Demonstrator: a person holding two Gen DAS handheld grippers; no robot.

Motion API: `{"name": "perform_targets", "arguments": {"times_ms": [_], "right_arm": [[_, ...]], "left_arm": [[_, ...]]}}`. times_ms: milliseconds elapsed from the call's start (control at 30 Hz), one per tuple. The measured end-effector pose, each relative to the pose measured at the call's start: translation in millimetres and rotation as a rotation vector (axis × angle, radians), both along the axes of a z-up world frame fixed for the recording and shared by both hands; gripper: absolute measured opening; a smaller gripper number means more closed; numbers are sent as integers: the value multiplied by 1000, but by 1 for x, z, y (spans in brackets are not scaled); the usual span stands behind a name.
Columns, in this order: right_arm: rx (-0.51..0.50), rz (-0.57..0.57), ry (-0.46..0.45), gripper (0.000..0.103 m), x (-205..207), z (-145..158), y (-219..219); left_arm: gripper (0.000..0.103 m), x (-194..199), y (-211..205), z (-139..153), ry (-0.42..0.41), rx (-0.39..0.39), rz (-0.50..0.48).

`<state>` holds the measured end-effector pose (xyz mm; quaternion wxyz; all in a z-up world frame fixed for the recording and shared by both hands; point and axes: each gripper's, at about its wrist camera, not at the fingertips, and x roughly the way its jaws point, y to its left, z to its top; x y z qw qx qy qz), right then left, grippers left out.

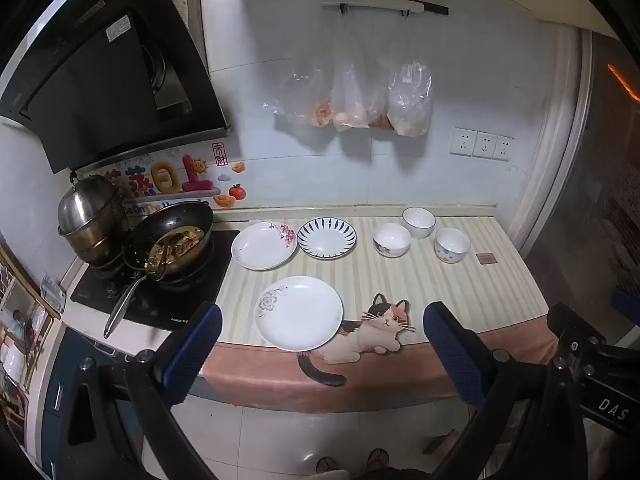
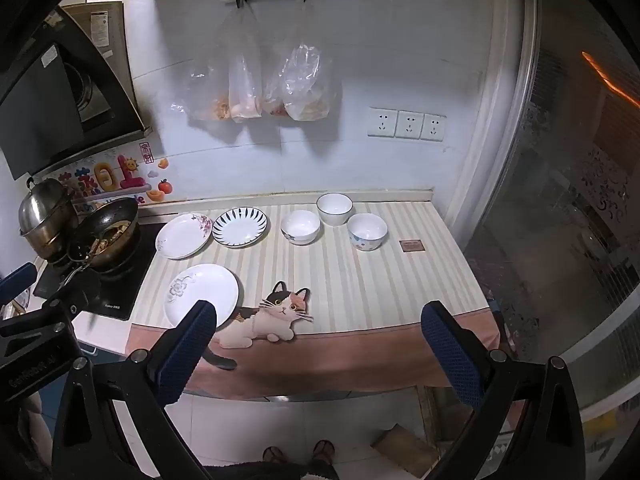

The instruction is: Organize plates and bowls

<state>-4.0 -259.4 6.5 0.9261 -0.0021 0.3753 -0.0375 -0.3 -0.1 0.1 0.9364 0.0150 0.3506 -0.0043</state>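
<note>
Three plates lie on the striped counter cloth [image 1: 400, 280]: a white plate with a grey flower [image 1: 299, 313] [image 2: 202, 295] near the front edge, a pink-blossom plate [image 1: 264, 245] [image 2: 184, 235] behind it, and a blue-rayed plate [image 1: 326, 237] [image 2: 239, 227] to its right. Three white bowls stand further right: one with a small flower mark [image 1: 391, 239] [image 2: 300, 227], a plain one [image 1: 419, 222] [image 2: 334, 209] at the back, and a dotted one [image 1: 452, 245] [image 2: 367, 231]. My left gripper [image 1: 322, 328] and right gripper [image 2: 318, 324] hover open in front of the counter, holding nothing.
A wok with food [image 1: 172, 240] and a steel pot [image 1: 90, 216] sit on the black hob [image 1: 160, 304] at the left. A small brown card [image 1: 486, 258] lies right of the bowls. Plastic bags [image 1: 352, 100] hang on the wall. A person's sandalled feet [image 2: 298, 452] stand below.
</note>
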Motion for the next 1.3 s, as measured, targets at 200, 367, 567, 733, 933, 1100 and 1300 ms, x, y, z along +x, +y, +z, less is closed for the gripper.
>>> {"name": "perform_targets", "arguments": {"times_ms": [200,367,567,733,933,1100,1300], "right_arm": [[7,-9,4,103,2,0,-1],[7,-2,5,103,6,2,6],[11,-5,2,103,5,2,2],[9,-7,7,103,13,1,-3],[17,-5,10,103,14,-2,-8],[16,-6,8,103,12,-2,-7],[17,-6,5,103,11,0,-7]], "left_arm": [[103,0,0,0,11,-1,-1],[103,0,0,0,13,0,-1],[103,3,-4,1,19,0,-2],[103,4,-6,1,26,-3,-3],[103,4,-8,0,28,-2,-2],[103,4,-10,0,30,-3,-3],[103,2,-14,0,26,-1,-1]]}}
